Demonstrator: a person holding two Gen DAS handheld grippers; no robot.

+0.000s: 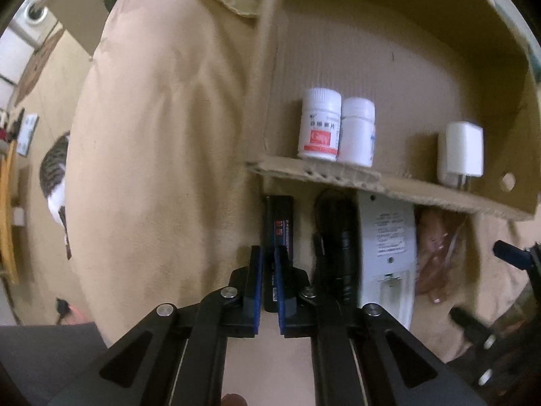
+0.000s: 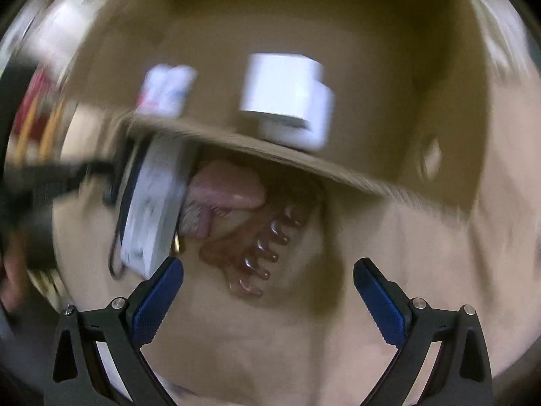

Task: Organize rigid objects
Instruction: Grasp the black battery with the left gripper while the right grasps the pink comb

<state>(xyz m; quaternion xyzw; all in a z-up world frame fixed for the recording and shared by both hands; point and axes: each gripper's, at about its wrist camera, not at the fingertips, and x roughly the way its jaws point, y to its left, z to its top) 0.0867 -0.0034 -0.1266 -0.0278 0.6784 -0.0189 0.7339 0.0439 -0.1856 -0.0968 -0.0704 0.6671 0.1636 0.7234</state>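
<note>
In the left wrist view my left gripper (image 1: 268, 250) points down, shut on a black battery (image 1: 278, 216) with a red label that lies on the beige bedding. Beside the battery lie a black flashlight (image 1: 341, 247), a white remote (image 1: 389, 237) turned back up, and a pink clip (image 1: 436, 247). My right gripper (image 2: 268, 265) stands open with nothing between its fingers, just short of a brown translucent hair claw (image 2: 247, 253). That view is blurred by motion. A blue-tipped finger of the right gripper (image 1: 510, 257) shows at the right edge of the left wrist view.
An open cardboard box (image 1: 372, 182) lies behind the row, its flap over the items' far ends. Inside stand two white pill bottles (image 1: 319, 125) and a white charger plug (image 1: 461, 154). A cat (image 1: 54, 176) is at the far left, off the bedding.
</note>
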